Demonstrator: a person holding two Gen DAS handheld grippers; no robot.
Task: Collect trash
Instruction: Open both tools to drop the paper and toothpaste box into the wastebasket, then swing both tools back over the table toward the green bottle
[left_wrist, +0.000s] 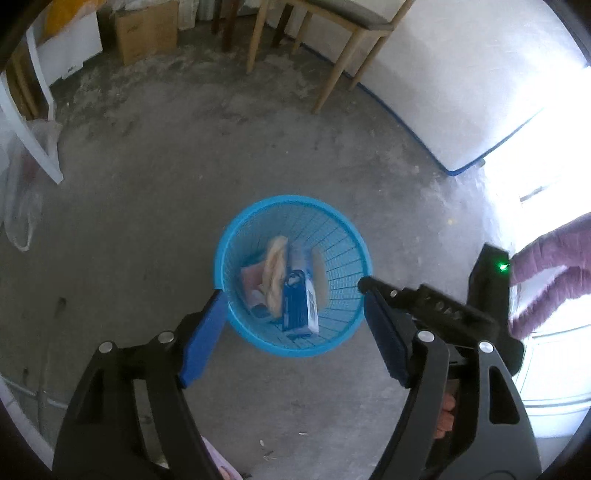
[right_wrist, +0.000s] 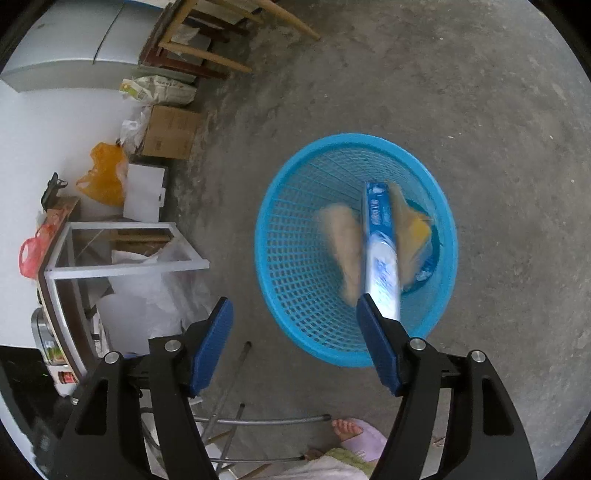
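Note:
A blue mesh basket (left_wrist: 347, 236) stands on the concrete floor and shows in the right wrist view (right_wrist: 295, 251) too. Inside lie a blue and white box (left_wrist: 300, 306), a beige wrapper (left_wrist: 276, 269) and pink packaging (left_wrist: 250, 280). In the right wrist view the box (right_wrist: 380, 251) stands on end between two beige pieces (right_wrist: 345, 243). My left gripper (left_wrist: 291, 291) is open and empty above the basket. My right gripper (right_wrist: 293, 306) is open and empty over the basket's near rim. The right gripper's body (left_wrist: 443, 306) shows at the right of the left wrist view.
A wooden chair (left_wrist: 332, 33) and a white mattress (left_wrist: 461, 74) stand beyond the basket. A cardboard box (right_wrist: 171, 131), plastic bags (right_wrist: 105, 177), a white frame (right_wrist: 125, 251) and a metal rack (right_wrist: 236, 417) crowd the left. A bare foot (right_wrist: 347, 428) is near the rack.

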